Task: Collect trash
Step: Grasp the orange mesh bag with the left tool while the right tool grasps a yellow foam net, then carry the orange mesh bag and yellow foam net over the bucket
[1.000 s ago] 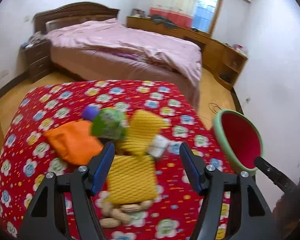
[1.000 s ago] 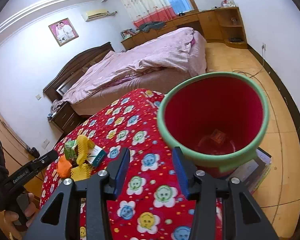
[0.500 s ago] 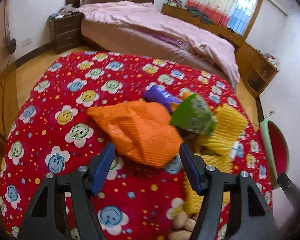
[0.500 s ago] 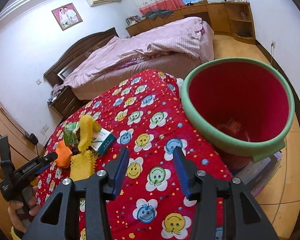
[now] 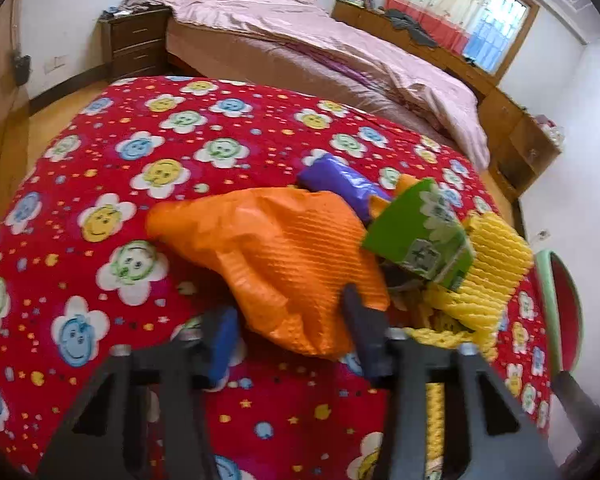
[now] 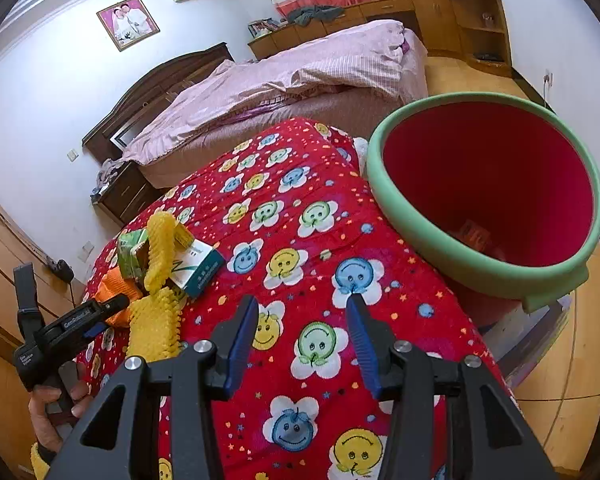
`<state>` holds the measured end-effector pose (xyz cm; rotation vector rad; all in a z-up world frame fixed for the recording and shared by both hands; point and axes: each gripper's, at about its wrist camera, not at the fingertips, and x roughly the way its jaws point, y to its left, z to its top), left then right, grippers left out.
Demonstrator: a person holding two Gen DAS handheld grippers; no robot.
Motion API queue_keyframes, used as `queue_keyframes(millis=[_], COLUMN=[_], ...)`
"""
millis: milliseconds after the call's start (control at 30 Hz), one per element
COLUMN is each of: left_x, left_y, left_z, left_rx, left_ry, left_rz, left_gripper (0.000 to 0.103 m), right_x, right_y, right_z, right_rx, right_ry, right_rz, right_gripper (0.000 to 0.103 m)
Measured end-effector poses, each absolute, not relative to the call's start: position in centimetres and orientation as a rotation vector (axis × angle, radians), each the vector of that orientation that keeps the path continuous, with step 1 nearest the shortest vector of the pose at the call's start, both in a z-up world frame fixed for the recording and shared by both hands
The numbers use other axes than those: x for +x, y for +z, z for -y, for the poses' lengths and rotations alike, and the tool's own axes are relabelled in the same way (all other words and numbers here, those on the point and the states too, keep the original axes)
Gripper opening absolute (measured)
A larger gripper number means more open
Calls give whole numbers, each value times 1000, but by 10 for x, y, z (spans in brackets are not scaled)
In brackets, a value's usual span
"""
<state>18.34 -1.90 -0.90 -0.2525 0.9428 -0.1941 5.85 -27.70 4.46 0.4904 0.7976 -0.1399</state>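
A pile of trash lies on the red flowered cloth (image 5: 148, 184): an orange foam net (image 5: 284, 248), a purple wrapper (image 5: 340, 184), a green carton (image 5: 420, 236) and yellow foam nets (image 5: 488, 264). My left gripper (image 5: 292, 336) is closing its jaws on the near end of the orange net, and both pads meet it. The right wrist view shows the same pile (image 6: 160, 248) with a white and teal box (image 6: 198, 268). My right gripper (image 6: 300, 328) hovers open over the cloth with nothing between its fingers. A red bin with a green rim (image 6: 484, 256) stands just right of it.
A bed with a pink cover (image 5: 340, 44) stands behind the table, with a dark nightstand (image 5: 136, 44) to its left and wooden cabinets (image 6: 460, 20) along the far wall. A person's hand (image 6: 56, 404) holds the left gripper's handle. Wooden floor lies beyond the bin.
My left gripper has dropped and swung left from the yellow nets to the orange net, and its jaws have narrowed around it. The right gripper drifted a little, with the bin sliding rightward in its view.
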Motion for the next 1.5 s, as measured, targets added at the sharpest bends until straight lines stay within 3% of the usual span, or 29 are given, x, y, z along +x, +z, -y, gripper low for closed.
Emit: queue_keyframes(millis=[67, 200, 633, 1133, 1167, 1233, 1300, 1500], left_x=[182, 171, 114, 84, 82, 80, 79, 69], left_y=[-9, -1, 33, 33, 34, 35, 37, 45], left_z=[19, 17, -21, -37, -37, -37, -38, -33], left_rx=[-274, -288, -323, -342, -342, -344, -350, -345], left_ry=[-231, -253, -249, -251, -252, -254, -255, -274], left_rz=[-947, -930, -849, -829, -827, -826, -822, -808], left_gripper=[20, 13, 13, 13, 13, 13, 13, 13], right_x=[58, 58, 81, 122, 122, 123, 120, 97], right_y=[45, 47, 57, 17, 17, 17, 19, 41], right_z=[276, 270, 217, 167, 167, 163, 162, 162], right_rx=[491, 475, 404, 418, 418, 411, 420, 417], right_ry=[-130, -113, 46, 152, 153, 160, 159, 186], right_rz=[-799, -799, -828, -964, -953, -952, -940, -848], right_gripper=[49, 49, 49, 49, 47, 24, 16, 12])
